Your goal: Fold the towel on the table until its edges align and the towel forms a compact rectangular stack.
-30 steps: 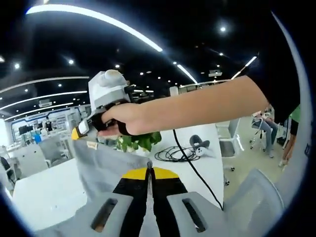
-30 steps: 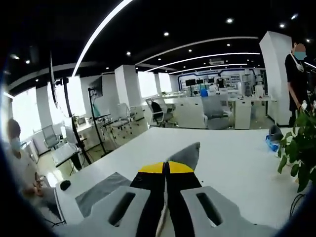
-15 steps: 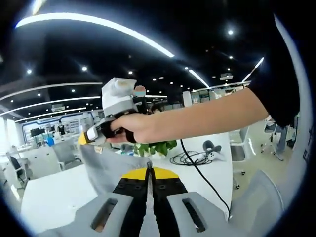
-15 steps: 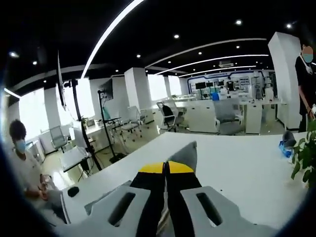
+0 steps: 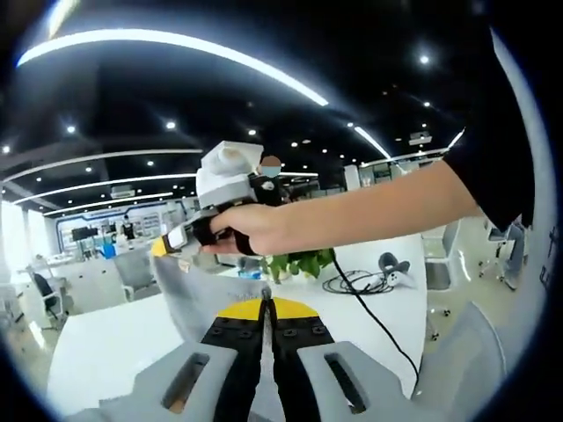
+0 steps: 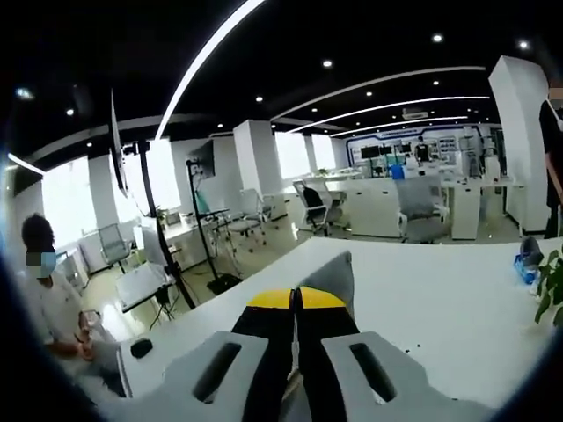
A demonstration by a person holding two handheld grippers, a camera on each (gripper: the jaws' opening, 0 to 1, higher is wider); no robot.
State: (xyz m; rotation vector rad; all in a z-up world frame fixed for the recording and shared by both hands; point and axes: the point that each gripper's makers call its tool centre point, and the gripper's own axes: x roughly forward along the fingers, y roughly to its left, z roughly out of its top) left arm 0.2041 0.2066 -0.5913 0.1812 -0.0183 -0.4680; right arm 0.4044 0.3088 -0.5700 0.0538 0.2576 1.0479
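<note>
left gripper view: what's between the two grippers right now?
The grey towel spans it, hanging taut from the left gripper up to the right gripper, each shut on a corner above the white table.

Left hand-held gripper [image 5: 266, 303] jaws closed together, right hand-held gripper [image 6: 296, 296] jaws pressed shut, person's right hand [image 5: 247, 230] wrapped around right gripper's handle, bare forearm [image 5: 378, 200] extended, raised.
</note>
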